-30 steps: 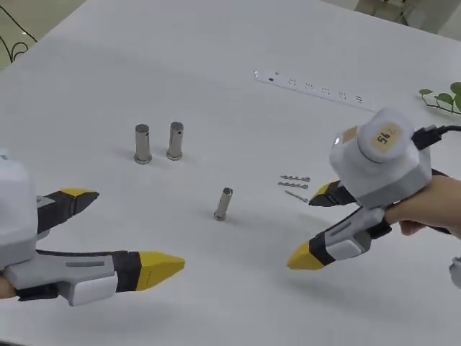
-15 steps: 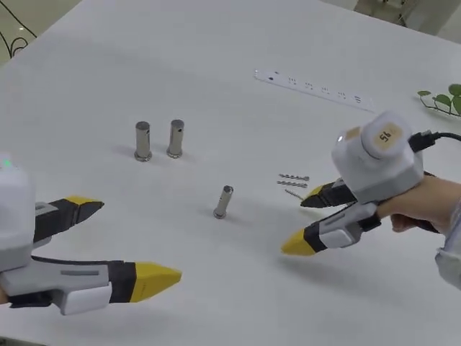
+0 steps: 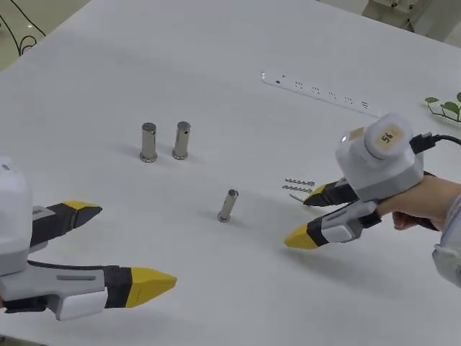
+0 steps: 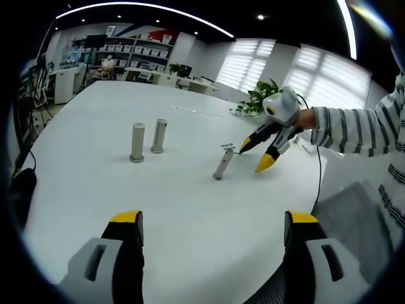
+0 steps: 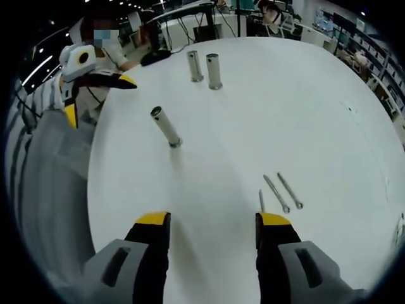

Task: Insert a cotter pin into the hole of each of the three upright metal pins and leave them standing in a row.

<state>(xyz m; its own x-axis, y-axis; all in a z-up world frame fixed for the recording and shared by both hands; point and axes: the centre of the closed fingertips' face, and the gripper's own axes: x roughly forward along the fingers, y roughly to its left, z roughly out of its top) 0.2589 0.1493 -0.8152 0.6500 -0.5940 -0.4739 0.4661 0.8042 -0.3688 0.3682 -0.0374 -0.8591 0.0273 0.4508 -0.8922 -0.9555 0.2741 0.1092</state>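
so we are at the very start — no cotter pin is lifted yet, and the three metal pins stand bare on the white table (image 3: 216, 58). the right gripper (image 3: 305, 218) has its jaws spread wide and empty, tips just beside the cotter pins (image 3: 297, 187), which lie loose side by side. the left gripper (image 3: 130, 245) is likewise wide apart and holds nothing, low near the table's front edge. the back pair (image 3: 165, 140) stands close together; the lone pin (image 3: 228, 205) sits nearer us, between that pair and the cotter pins.

next, we judge, the right jaws must drop low to the surface and close on one thin, flat-lying cotter pin — a fiddly pinch. room is ample: bare table all round, with the power strip (image 3: 320, 94) and the plant (image 3: 446, 108) well apart from the work.
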